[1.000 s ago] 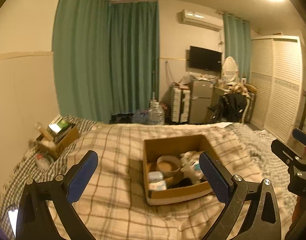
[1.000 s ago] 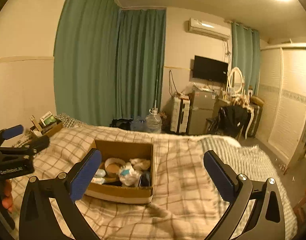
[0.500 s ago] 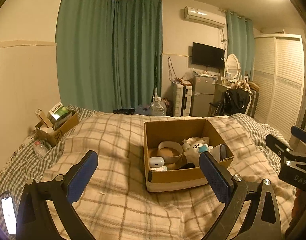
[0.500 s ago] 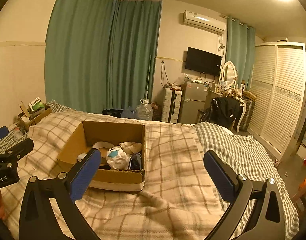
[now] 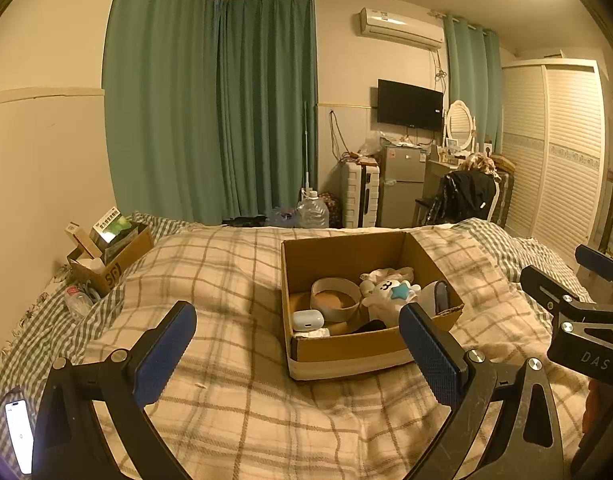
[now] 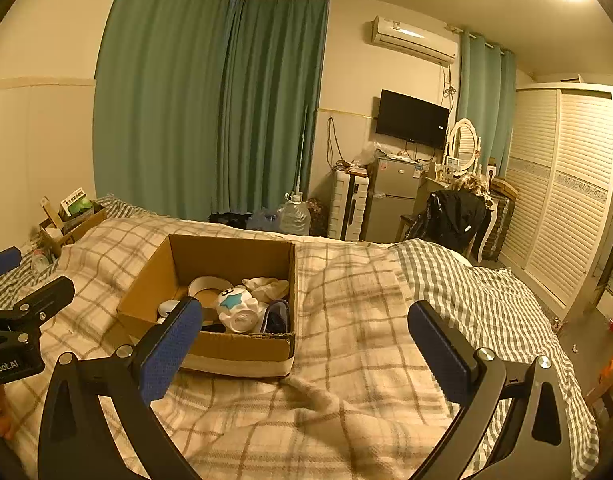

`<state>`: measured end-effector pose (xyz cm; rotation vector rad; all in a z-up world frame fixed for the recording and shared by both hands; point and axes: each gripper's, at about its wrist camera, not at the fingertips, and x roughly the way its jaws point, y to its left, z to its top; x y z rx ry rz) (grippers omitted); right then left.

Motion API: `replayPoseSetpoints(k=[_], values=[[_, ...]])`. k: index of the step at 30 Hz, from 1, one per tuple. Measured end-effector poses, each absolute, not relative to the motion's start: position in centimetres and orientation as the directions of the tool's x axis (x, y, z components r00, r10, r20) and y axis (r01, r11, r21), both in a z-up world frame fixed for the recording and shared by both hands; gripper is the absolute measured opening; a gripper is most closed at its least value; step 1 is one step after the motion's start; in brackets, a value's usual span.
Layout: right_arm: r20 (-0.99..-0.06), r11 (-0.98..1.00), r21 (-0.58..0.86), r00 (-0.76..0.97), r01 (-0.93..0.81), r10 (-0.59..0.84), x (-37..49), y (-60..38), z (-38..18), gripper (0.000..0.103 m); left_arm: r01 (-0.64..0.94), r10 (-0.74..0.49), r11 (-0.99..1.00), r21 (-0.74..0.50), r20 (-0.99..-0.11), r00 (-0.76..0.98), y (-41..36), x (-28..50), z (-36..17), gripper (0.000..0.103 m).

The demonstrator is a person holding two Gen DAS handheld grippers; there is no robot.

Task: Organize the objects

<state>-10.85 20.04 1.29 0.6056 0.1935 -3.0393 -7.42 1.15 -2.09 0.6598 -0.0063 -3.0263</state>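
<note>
Now closer to the cardboard box (image 5: 370, 344) than a second ago, and steadier: sharper edges, larger box, lower centre of the left view; lower left of centre in the right view. Sitting on the plaid blanket (image 5: 234, 280) of a bed. Inside: a roll of tape (image 5: 333, 299), a white earbud case (image 5: 307, 319), a white plush toy with a blue star (image 5: 390, 294), a crumpled cloth (image 6: 268, 286), and a dark rounded item (image 6: 275, 319) at the near right corner, too dim to name. Left gripper (image 5: 296, 354) spread wide and empty, blue pads framing the box's near edge. Right gripper (image 6: 304, 350) likewise spread wide and empty, visible too at the right edge of the left view. Neither touching the box nor anything in it. Further off, upper left of the bed: a second, smaller box (image 5: 118, 256) stuffed with packets, a plastic bottle (image 5: 76, 300) beside it, and a lit phone (image 5: 20, 436) at the bottom left corner. Probably the approach stage only: both tools drawn in and aimed, nothing yet picked up. Likely next, a reach into the box for one item. Soft bedding underneath, so some chance of the box tipping or sliding under a push.
</note>
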Motion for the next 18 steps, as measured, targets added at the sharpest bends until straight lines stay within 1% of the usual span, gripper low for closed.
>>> replayPoseSetpoints(k=[18], values=[[-0.392,-0.992,-0.113,-0.92,0.059,-0.01,-11.0,20.12,1.01,0.103,0.04,-0.043,-0.999,0.015,-0.414,-0.909,1.26,-7.35,-2.0,0.103]])
